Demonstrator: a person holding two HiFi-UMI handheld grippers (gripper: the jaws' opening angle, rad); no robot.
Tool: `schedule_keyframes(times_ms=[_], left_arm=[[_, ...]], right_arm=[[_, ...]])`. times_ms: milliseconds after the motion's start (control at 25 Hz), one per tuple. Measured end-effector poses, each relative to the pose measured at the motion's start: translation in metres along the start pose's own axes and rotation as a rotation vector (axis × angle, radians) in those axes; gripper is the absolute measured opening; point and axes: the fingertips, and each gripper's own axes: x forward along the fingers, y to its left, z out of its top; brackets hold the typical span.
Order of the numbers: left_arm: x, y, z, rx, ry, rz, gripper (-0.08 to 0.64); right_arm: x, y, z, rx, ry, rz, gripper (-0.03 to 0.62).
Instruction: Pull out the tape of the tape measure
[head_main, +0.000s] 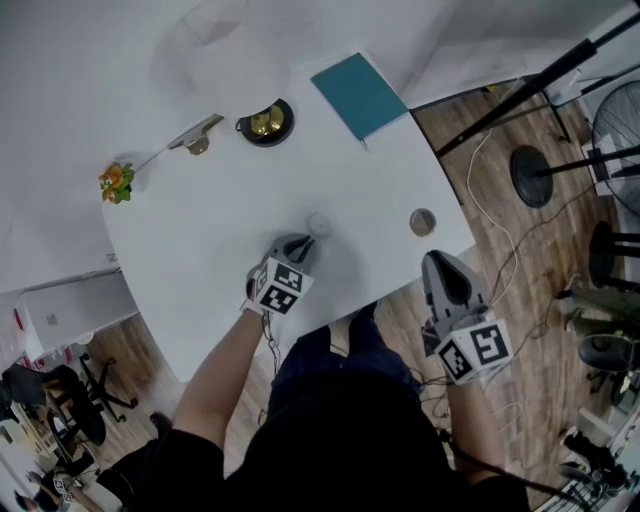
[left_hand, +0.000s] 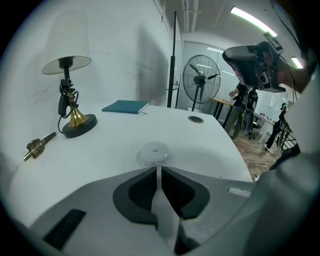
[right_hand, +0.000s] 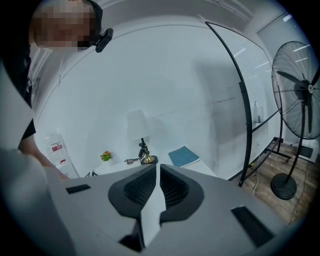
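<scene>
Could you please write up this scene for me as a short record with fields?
surface: white table
tape measure: small round white case, lying flat near the table's middle
left gripper: fingers closed, apparently on the tape right at the case
right gripper: fingers together, empty, at the table's near edge
tape state: barely pulled out
other items: lamp, teal notebook
</scene>
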Motion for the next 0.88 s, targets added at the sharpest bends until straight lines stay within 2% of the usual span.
schedule_keyframes(times_ms=[640, 880], left_arm=[[0.007, -0.001, 0.003, -0.077, -0.005, 0.033, 0.034], [0.008, 0.003, 0.008, -0.198, -0.014, 0.024, 0.034]], right_arm=[[-0.004, -0.004, -0.007, 0.003, 0.007, -0.003, 0.026], [-0.001, -0.005, -0.007, 0.005, 0.010, 0.004, 0.025]])
